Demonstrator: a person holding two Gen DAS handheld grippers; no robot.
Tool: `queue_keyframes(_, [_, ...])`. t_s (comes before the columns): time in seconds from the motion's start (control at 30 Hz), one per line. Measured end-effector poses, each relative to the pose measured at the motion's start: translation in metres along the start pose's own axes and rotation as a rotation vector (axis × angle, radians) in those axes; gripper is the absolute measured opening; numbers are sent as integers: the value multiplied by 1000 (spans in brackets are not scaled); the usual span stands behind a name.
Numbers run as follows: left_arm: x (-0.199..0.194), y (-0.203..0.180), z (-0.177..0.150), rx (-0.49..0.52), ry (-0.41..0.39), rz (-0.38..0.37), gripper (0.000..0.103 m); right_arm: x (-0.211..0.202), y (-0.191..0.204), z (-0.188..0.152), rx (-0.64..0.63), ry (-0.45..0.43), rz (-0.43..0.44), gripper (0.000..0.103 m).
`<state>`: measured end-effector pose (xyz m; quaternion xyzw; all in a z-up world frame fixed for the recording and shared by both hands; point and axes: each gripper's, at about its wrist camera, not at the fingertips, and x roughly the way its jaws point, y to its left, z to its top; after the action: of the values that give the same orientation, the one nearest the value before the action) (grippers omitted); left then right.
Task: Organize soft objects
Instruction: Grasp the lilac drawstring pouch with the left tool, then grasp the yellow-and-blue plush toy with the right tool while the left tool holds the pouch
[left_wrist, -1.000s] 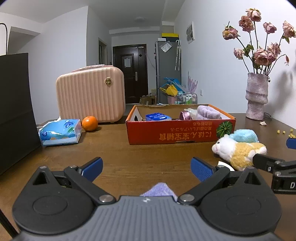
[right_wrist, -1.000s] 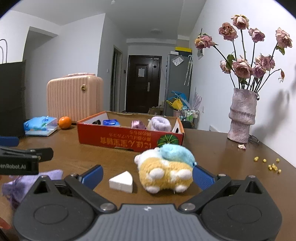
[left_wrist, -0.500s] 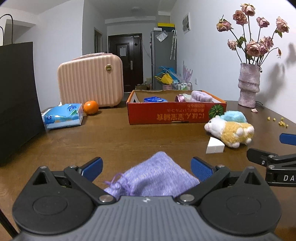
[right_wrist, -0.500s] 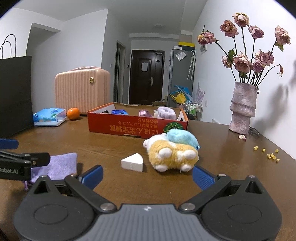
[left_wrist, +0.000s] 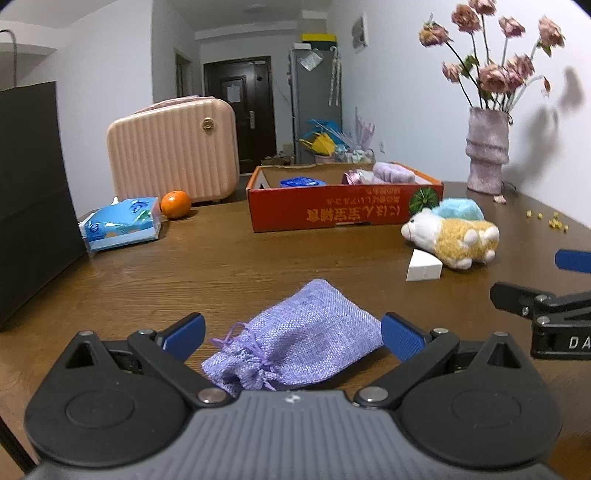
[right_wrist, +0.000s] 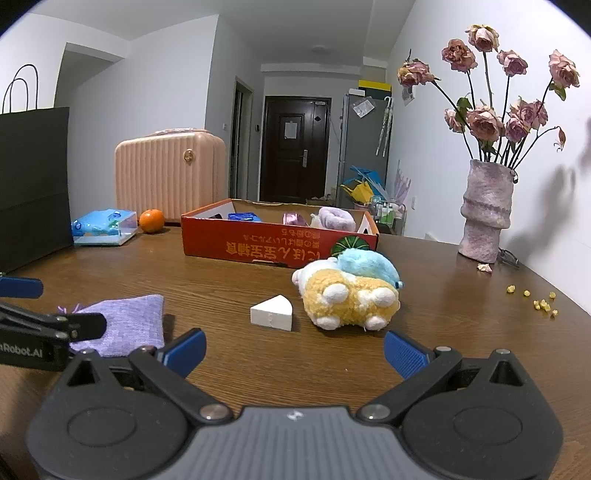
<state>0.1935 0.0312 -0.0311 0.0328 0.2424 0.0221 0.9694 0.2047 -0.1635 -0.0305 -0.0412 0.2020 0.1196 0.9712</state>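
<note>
A lilac drawstring pouch (left_wrist: 295, 339) lies on the brown table, between the blue pads of my open left gripper (left_wrist: 293, 338); the pads do not press it. The same pouch (right_wrist: 125, 325) shows at the left of the right wrist view. My right gripper (right_wrist: 293, 352) is open over bare wood, short of a white wedge sponge (right_wrist: 271, 312) and a yellow and blue plush toy (right_wrist: 351, 293). An orange cardboard box (left_wrist: 343, 214) further back holds a purple fluffy item (left_wrist: 393, 172), a blue packet and a pink thing.
A tissue pack (left_wrist: 122, 223) and an orange (left_wrist: 176, 204) sit at the left in front of a pink case (left_wrist: 171, 149). A black paper bag (left_wrist: 33, 199) stands at the far left. A vase of dried roses (right_wrist: 485, 210) and yellow crumbs (right_wrist: 541, 302) are at the right.
The left gripper has drawn back and tilted down, so the whole pouch now shows between its pads. The right gripper has also pulled back from the plush toy. Both stay open.
</note>
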Motion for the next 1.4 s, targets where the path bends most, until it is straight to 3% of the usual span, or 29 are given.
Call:
queue_keyframes(0.43, [47, 0, 2, 126, 109, -73, 103, 14, -2, 2, -1, 24, -20, 103])
queue_keyframes(0.77, [81, 3, 5, 96, 200, -118, 103, 24, -4, 2, 5, 36, -22, 103])
queue_keyframes(1.03, [82, 5, 5, 80, 203, -124, 103, 25, -5, 1, 15, 32, -20, 103])
queue_keyframes(1.2, [81, 7, 5, 65, 203, -156, 89, 24, -6, 1, 19, 32, -19, 103])
queue_keyframes(1.4, [73, 7, 5, 43, 184, -182, 53, 25, -6, 0, 21, 33, -19, 103])
